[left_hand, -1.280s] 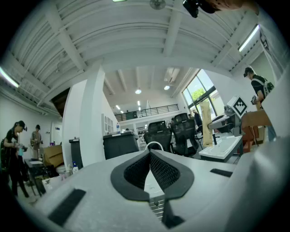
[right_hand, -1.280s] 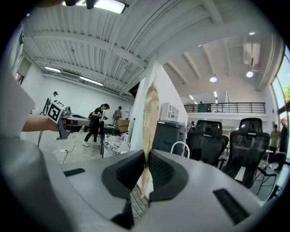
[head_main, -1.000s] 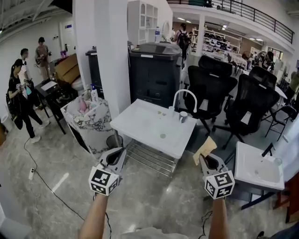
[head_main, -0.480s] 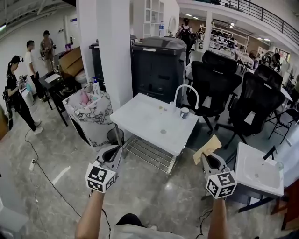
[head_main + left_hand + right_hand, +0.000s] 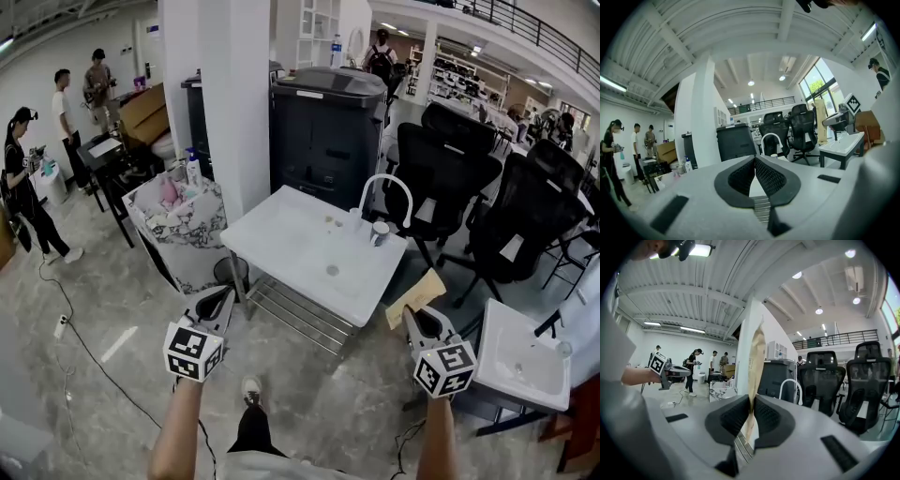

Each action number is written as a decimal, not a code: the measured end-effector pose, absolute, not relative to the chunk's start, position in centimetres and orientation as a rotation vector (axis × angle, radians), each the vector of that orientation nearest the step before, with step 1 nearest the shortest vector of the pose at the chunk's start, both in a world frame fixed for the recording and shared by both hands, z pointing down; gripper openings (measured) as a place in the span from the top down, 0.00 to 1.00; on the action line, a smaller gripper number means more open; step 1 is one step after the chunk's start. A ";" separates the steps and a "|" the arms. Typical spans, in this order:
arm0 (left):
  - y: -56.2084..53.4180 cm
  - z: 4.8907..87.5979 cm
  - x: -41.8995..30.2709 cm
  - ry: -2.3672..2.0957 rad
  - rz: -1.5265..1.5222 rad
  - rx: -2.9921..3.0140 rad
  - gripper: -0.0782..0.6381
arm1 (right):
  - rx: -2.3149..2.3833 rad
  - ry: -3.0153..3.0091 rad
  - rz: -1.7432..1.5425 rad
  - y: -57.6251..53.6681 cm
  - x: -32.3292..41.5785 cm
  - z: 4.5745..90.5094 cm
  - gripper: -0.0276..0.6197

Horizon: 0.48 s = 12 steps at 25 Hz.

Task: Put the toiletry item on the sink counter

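At near edge, we see right gripper (image 5: 419,323) pinching tan flat packet (image 5: 412,298), held in air, short of white sink counter (image 5: 281,246). Packet print too small for us to read. Left gripper (image 5: 217,303) fingers pressed together, nothing between. Farther: faucet (image 5: 386,192), cup (image 5: 380,232) on counter. Behind: black cabinet (image 5: 326,122), office chairs (image 5: 441,178).

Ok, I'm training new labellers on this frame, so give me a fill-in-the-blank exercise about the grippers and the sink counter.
1. The tan packet is pinched in the ____ gripper.
2. The left gripper has its jaws together with ____ between them.
3. On the white sink counter, a small cup stands beside the curved white ____.
Missing words: right; nothing; faucet.
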<state>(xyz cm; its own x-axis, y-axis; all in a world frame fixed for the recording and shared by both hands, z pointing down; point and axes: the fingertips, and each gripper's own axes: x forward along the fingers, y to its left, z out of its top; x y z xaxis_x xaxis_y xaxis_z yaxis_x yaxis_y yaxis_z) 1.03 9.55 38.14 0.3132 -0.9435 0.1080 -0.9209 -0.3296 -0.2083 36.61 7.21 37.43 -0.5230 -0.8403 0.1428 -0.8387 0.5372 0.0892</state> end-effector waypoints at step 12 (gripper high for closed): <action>-9.0 40.5 -9.0 1.651 -0.428 -2.492 0.88 | 1.439 -2.508 0.034 -9.4 25.8 39.2 0.91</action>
